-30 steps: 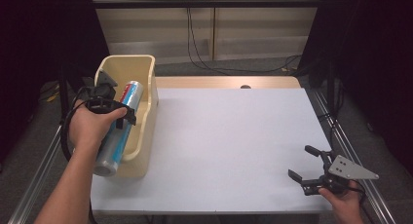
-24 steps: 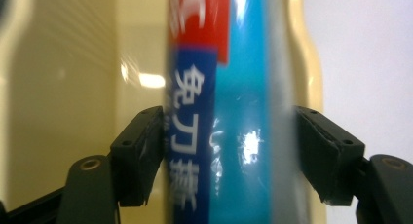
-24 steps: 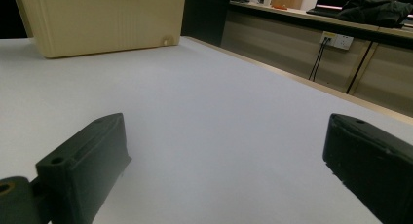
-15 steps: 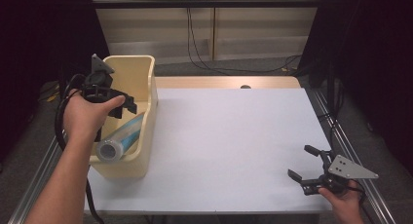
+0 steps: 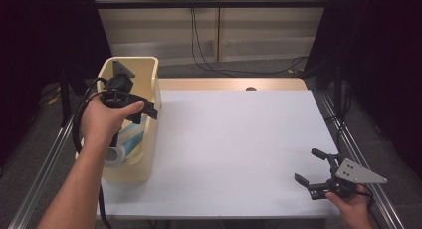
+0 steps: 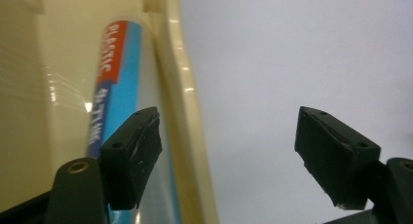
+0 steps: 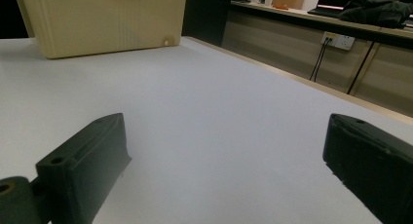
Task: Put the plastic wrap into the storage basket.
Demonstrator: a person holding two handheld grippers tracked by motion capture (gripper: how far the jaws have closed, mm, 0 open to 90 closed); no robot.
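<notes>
A roll of plastic wrap [image 5: 127, 142] with a blue and red label lies inside the cream bin [image 5: 151, 73] at the table's left edge. My left gripper [image 5: 143, 112] hovers over the bin's right wall, open and empty. In the left gripper view the roll [image 6: 114, 87] lies just past the left jaw and the bin's rim [image 6: 182, 97] runs up between the jaws. My right gripper [image 5: 313, 170] stands open and empty near the front right corner of the white table [image 5: 239, 139]. In the right gripper view the gripper [image 7: 224, 151] faces the far-off bin [image 7: 107, 19].
Metal rails run along both sides of the table, and a wooden strip [image 5: 224, 84] borders its far edge. Cables [image 5: 209, 59] hang behind it against a low wall. Dark curtains stand at left and right.
The left gripper carried the roll over the bin, let go of it and drew back to the bin's right wall. The roll now lies in the bin. The right gripper stayed still.
</notes>
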